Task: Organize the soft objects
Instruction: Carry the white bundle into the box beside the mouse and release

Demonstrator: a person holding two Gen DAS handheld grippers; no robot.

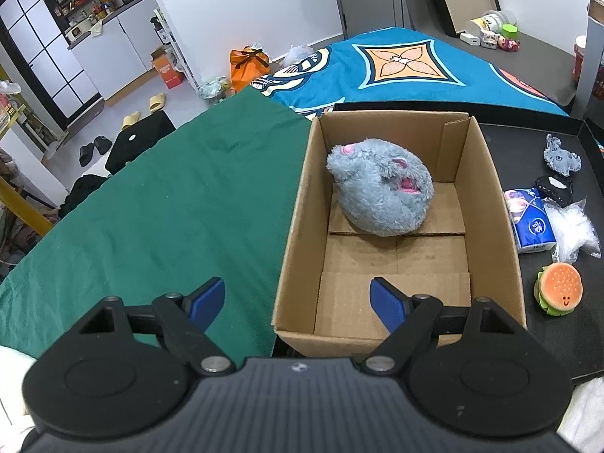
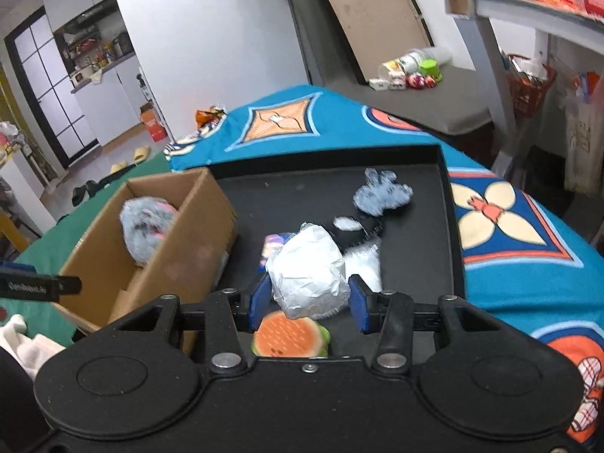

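- A green cloth (image 1: 158, 204) covered the left part of the surface, and a blue patterned blanket (image 1: 396, 68) lay beyond it.
- A black tray (image 2: 415, 249) sat on the blanket, with an open cardboard box (image 1: 298, 219) at its left edge.
- A grey plush toy (image 1: 381, 188) lay in the far half of the box, resting on the flaps of its floor.
- The left hand-held gripper (image 1: 298, 302) hovered over the near left wall of the box, its blue pads spread wide and holding nothing.
- The right hand-held gripper (image 2: 309, 302) was closed around a crumpled white plastic bag (image 2: 307, 275), raised above the tray.
- Just below the bag, a burger-shaped toy (image 2: 288, 334) sat on the tray.
- Farther along the tray lay a blue tissue pack (image 1: 530, 222), a small black item (image 1: 555, 188) and a small grey plush (image 2: 381, 194), close together.
- Around the room: white walls, a white cabinet (image 1: 109, 56) with cluttered shelves above it, a dark-framed glass door (image 1: 41, 49), an orange bag (image 1: 247, 66), and slippers (image 1: 145, 109) on the pale floor.
- Behind the blanket, jars and small toys (image 2: 411, 70) stood on a grey ledge.
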